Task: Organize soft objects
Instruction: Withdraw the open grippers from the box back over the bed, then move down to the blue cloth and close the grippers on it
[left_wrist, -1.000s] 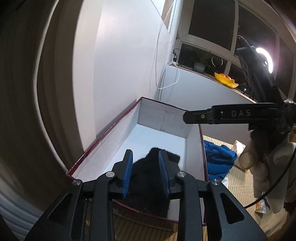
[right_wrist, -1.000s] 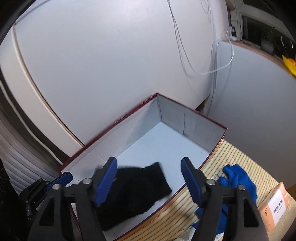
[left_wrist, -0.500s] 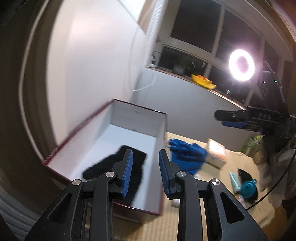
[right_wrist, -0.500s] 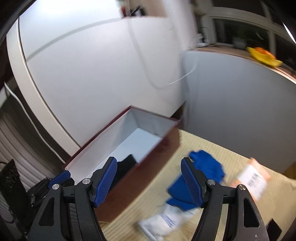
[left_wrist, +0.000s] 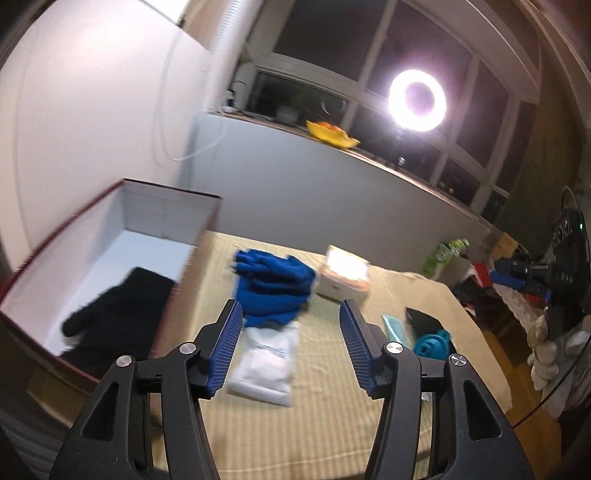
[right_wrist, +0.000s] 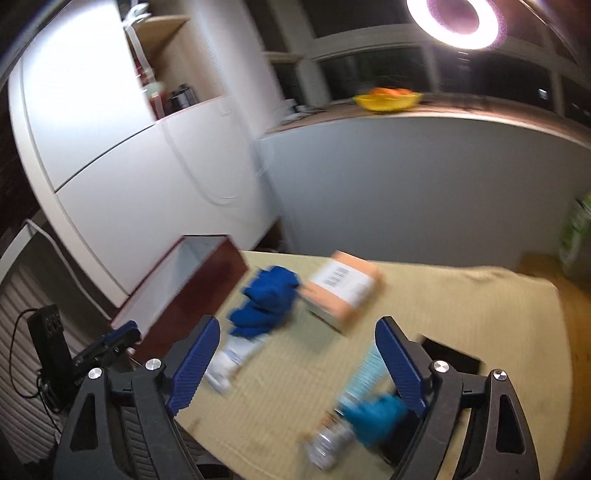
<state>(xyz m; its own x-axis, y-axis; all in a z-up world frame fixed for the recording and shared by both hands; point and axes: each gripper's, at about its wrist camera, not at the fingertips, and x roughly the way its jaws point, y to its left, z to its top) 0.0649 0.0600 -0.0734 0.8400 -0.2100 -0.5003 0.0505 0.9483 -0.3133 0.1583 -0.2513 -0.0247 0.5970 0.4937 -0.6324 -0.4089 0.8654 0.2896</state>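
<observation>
L gripper (left_wrist: 291, 328) over the mat; jaws have just been opening, now wide, nothing between the blue pads (left_wrist: 227, 345); it looks down at the blue cloth (left_wrist: 275, 288), a crumpled heap on the striped yellow mat (left_wrist: 332, 417), just beside the box's near corner; white plastic pouch (left_wrist: 266, 363) lies partly under the cloth's near edge, touching it

Red box (left_wrist: 171, 194), white inside, sits at mat's left end; black fuzzy item (left_wrist: 118, 314) lies inside on the box floor, toward the near wall; box otherwise shows bare white floor

R gripper (right_wrist: 295, 356) also empty; jaws have just been opening, now very wide; below it, blurred: blue cloth (right_wrist: 267, 304) w/ white pouch (right_wrist: 231, 356) at its lower end, orange-and-white carton (right_wrist: 343, 290) just right of cloth, near but contact unclear; teal item (right_wrist: 376, 415) and a light-blue packet (right_wrist: 364, 378) nearer the right pad; black flat item (right_wrist: 448, 354) behind right finger

Both views motion-blurred; ring light (left_wrist: 417, 100) bright at window; yellow bowl (left_wrist: 330, 134) on the sill; R gripper seen from L view at far right, detail poor
</observation>
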